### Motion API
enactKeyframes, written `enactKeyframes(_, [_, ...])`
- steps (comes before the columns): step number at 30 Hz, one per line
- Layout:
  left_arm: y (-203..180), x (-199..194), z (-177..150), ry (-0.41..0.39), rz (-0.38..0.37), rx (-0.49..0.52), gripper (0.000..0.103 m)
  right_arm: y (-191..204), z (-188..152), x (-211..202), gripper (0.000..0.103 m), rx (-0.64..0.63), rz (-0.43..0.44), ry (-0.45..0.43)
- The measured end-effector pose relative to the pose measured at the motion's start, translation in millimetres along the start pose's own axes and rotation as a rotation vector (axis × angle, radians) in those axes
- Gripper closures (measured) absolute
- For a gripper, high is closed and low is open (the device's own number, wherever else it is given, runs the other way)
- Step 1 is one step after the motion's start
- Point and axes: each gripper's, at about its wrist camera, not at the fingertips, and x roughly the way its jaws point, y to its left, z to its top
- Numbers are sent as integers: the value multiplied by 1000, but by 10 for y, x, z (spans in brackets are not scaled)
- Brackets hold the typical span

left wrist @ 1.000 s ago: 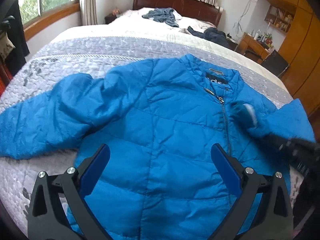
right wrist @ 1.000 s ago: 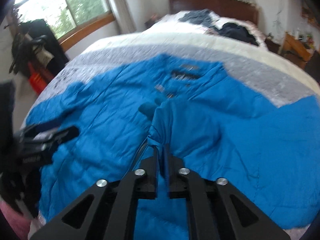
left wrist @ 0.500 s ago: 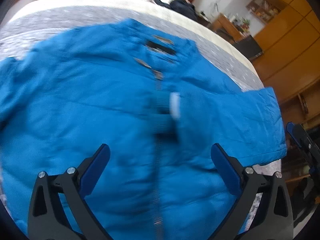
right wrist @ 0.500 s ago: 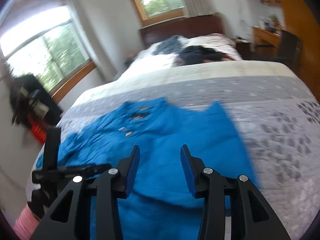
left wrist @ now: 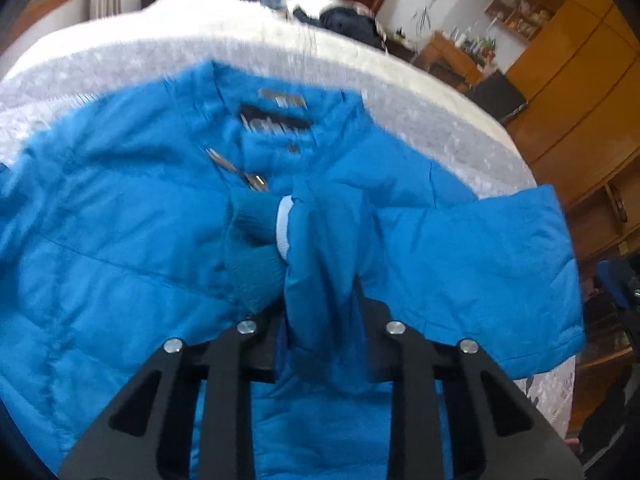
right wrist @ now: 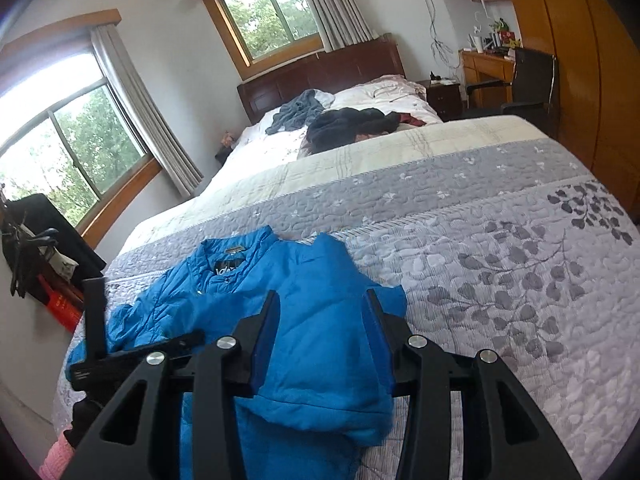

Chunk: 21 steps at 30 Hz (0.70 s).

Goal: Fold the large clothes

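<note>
Lying across the near end of the grey quilted bedspread (right wrist: 500, 240), the bright blue padded jacket (left wrist: 120, 248) is face up with its collar pointing toward the headboard. That is the big thing I have to keep flat. Its right sleeve (left wrist: 460, 264) is already folded in over the chest, and my left gripper (left wrist: 320, 312) has its jaws pinched on the bunched fabric just behind the ribbed teal cuff (left wrist: 252, 260). My right gripper (right wrist: 320, 336) hangs above the fold with its blue-lined jaws apart, holding nothing.

The main risk, as I judge it, is the puffy filling. If I let go without pressing the sleeve down, it may spring back off the chest and undo the fold. Pulling the cuff further could also drag the whole slick jacket across the bedspread and skew it — nothing is pinning the body.

Smaller worry: the metal zipper pull (left wrist: 256, 182) sits just beside the cuff, and the ribbing could snag on it. My grip is on a thick wad — it may slip out.
</note>
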Motion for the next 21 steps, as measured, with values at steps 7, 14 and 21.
enactKeyframes(7, [617,-628,111,-161,79,-36,80,-39,-84,268,59,29,97,109])
enactKeyframes(14, [1278,-688,52,-125,146,-123,80,120,-329,789,59,16,145,283])
enactKeyframes(21, [1545,-438,-117,-67,146,-144,76,22,-548,1176,61,34,111,352])
